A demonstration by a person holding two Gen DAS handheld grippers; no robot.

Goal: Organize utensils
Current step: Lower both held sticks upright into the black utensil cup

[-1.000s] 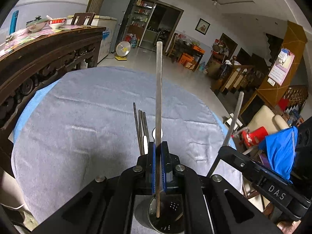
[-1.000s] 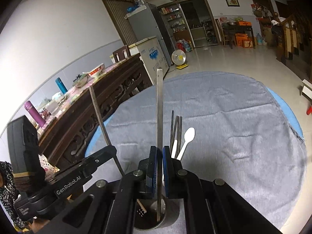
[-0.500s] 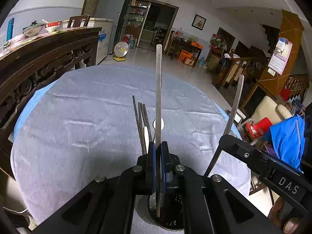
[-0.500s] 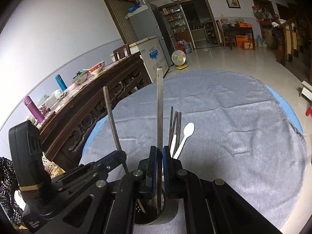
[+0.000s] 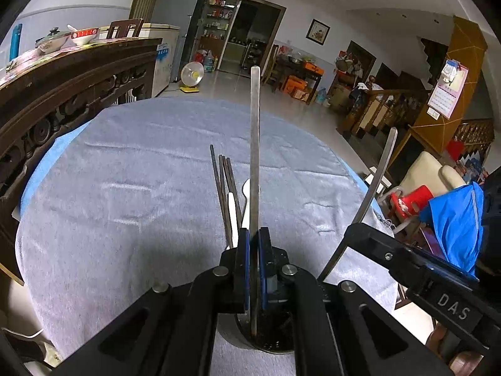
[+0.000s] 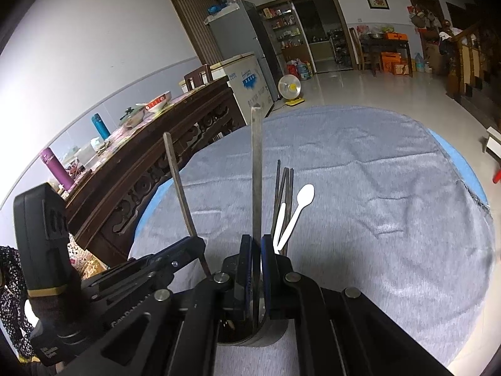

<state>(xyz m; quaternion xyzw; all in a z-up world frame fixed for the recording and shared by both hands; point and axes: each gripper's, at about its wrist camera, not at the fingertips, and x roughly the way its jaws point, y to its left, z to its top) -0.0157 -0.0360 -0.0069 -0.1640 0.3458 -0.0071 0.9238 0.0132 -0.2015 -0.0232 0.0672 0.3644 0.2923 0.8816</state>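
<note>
My left gripper (image 5: pixel 254 241) is shut on a flat metal utensil (image 5: pixel 254 156) that stands upright, its lower end inside a perforated metal holder (image 5: pixel 266 338) just below the jaws. My right gripper (image 6: pixel 256 247) is shut on a second flat metal utensil (image 6: pixel 256 172), also upright, with its lower end in the same holder (image 6: pixel 250 335). Each gripper shows in the other's view, the right one (image 5: pixel 407 266) and the left one (image 6: pixel 156 269), close side by side. Beyond the holder, dark chopsticks (image 6: pixel 283 194) and a white plastic spoon (image 6: pixel 300 206) lie on the grey cloth.
The round table (image 5: pixel 125 188) is covered with grey cloth over a blue edge. A dark carved wooden sideboard (image 6: pixel 150 163) with bowls and bottles stands to the left. A person's patterned sleeve (image 6: pixel 9 269) shows at the left edge. Chairs and a blue bag (image 5: pixel 454 219) sit to the right.
In the right wrist view the left gripper and its utensil have shifted a little toward the right gripper. Both grips stay shut, and the utensils on the cloth have not moved.
</note>
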